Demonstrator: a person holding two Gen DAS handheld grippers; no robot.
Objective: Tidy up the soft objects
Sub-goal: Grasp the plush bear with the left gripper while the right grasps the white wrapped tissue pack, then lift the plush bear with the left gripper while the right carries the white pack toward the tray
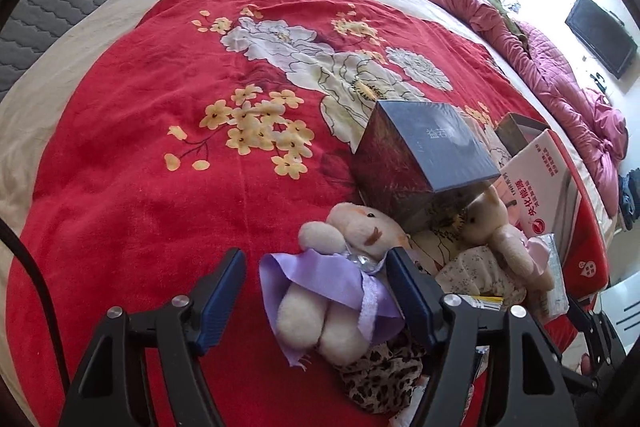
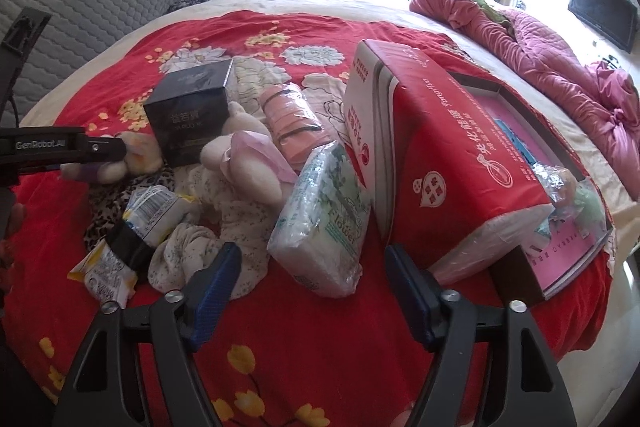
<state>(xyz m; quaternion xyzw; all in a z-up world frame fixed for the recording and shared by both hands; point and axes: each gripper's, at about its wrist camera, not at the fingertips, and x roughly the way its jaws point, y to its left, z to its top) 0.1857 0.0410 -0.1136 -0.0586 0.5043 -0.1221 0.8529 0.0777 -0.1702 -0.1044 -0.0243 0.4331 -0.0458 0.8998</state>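
Left wrist: left gripper (image 1: 316,259) open around purple-dressed plush (image 1: 340,267), beside dark box (image 1: 420,163). Right gripper (image 2: 312,267) open, tissue pack (image 2: 324,215) ahead, right of box.

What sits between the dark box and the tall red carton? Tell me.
In the right wrist view, a wrapped pink roll lies between the dark box and the red carton, on the red floral blanket.

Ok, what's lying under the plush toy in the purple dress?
Under the plush toy in the purple dress a leopard-print cloth shows past its legs, lying on the red floral blanket. How far the cloth runs beneath the toy is hidden by its body.
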